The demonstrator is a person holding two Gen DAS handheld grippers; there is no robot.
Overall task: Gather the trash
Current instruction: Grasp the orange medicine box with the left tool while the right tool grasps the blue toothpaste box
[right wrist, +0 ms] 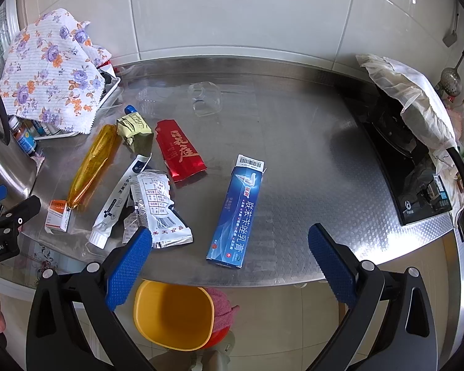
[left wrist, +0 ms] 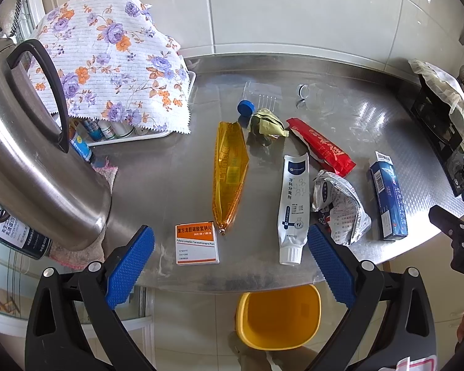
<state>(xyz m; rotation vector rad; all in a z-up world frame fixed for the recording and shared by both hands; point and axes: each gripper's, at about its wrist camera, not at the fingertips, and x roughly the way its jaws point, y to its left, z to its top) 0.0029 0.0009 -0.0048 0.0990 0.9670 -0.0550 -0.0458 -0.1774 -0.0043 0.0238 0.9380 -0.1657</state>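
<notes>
Trash lies on a steel counter (left wrist: 170,167): an orange-and-white pill box (left wrist: 196,243), a long golden wrapper (left wrist: 229,173), a white tube (left wrist: 294,207), a crumpled silver packet (left wrist: 340,207), a red packet (left wrist: 320,145), a green crumpled wrapper (left wrist: 267,123), a blue cap (left wrist: 245,107) and a blue toothpaste box (left wrist: 388,198). A yellow bin (left wrist: 278,317) stands on the floor below the counter edge. My left gripper (left wrist: 230,249) is open and empty above the near edge. My right gripper (right wrist: 230,247) is open and empty, just before the toothpaste box (right wrist: 239,213), above the bin (right wrist: 173,315).
A steel kettle (left wrist: 31,154) stands at the left. A floral cloth (left wrist: 108,61) covers a tray of bottles. Clear plastic pieces (left wrist: 315,97) lie at the back. A black stove (right wrist: 411,167) with a white cloth sits at the right.
</notes>
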